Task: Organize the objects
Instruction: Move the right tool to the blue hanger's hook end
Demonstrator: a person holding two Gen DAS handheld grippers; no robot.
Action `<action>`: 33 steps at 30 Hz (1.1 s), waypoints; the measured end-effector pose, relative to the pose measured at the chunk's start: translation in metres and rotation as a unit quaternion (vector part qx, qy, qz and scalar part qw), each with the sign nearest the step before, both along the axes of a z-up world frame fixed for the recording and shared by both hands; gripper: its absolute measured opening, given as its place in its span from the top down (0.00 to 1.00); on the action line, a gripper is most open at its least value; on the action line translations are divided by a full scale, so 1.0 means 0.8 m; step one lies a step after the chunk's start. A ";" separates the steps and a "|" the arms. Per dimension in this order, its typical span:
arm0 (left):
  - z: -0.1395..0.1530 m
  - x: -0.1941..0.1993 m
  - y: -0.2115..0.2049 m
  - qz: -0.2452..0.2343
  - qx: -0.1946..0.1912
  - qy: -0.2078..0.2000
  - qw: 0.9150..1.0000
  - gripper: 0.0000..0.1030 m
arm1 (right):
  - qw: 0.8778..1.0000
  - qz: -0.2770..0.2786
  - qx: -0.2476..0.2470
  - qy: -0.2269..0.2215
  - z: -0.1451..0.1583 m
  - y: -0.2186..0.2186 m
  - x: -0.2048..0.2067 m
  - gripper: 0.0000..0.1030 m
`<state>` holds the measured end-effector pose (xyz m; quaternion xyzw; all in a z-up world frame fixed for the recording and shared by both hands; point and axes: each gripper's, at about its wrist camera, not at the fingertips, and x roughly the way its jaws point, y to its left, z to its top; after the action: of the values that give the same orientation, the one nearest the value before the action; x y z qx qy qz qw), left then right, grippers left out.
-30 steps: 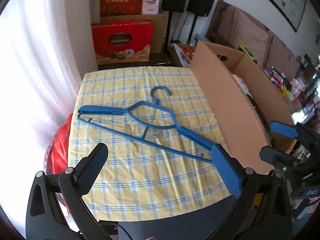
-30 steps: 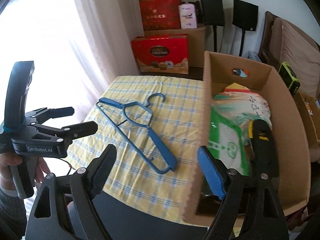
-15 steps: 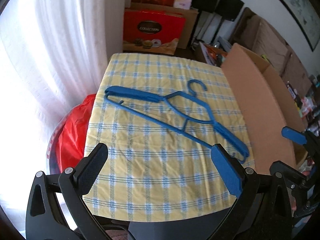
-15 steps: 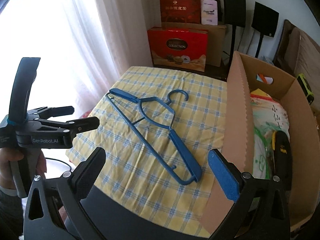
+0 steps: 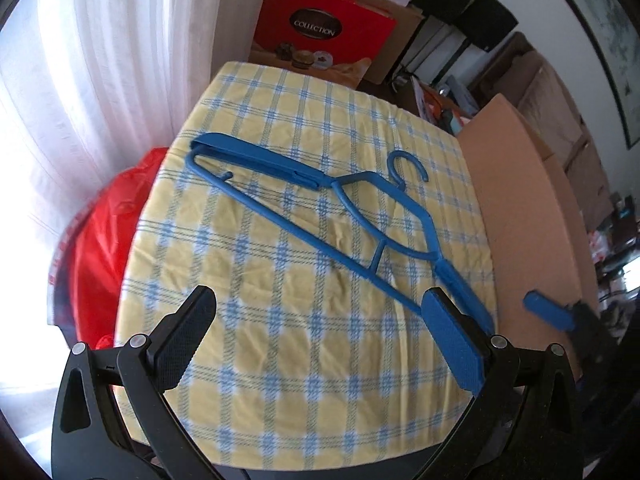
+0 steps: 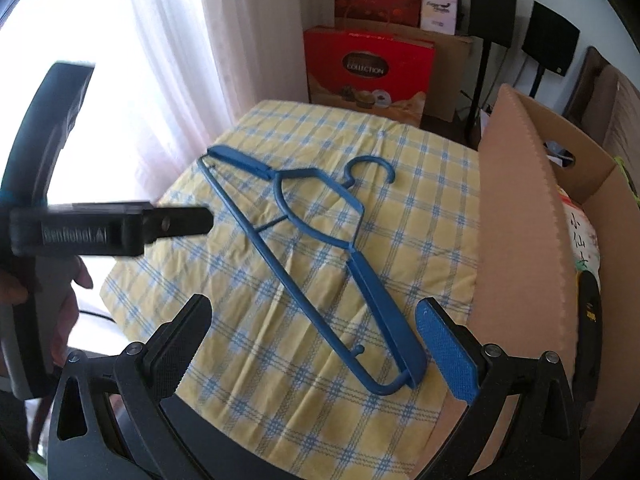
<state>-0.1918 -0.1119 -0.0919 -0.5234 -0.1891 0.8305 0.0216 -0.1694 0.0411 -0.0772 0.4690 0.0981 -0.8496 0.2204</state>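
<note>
Hanger [image 6: 316, 248] lying flat on the tablecloth [image 6: 420, 216], hook toward the far edge, 1 end near the cardboard box [image 6: 520, 260] at the right (contents inside). Gift box [image 6: 368, 68] stands beyond the far edge; curtain [image 6: 240, 40] at left.

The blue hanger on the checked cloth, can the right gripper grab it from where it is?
Probably yes. The blue hanger lies flat on the checked cloth, nothing on it. The right gripper is open just above its near end; the cardboard box stands beside, not between.
</note>
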 end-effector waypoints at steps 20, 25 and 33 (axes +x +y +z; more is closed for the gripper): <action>-0.042 -0.046 0.031 -0.008 0.062 -0.036 0.997 0.03 | 0.999 0.004 0.024 -0.029 -0.065 -0.006 -0.032 0.00; -0.046 -0.052 0.039 -0.008 0.055 -0.034 0.998 0.23 | 0.999 -0.008 0.027 -0.037 -0.070 -0.002 -0.034 0.21; -0.047 -0.051 0.044 0.001 0.049 -0.020 0.999 0.48 | 0.999 0.000 -0.001 -0.035 -0.066 -0.015 -0.014 0.33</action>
<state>-0.2327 -0.0769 -0.1291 -0.5381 -0.2301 0.8097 0.0427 -0.1804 0.0291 -0.1302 0.4984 0.0896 -0.8328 0.2237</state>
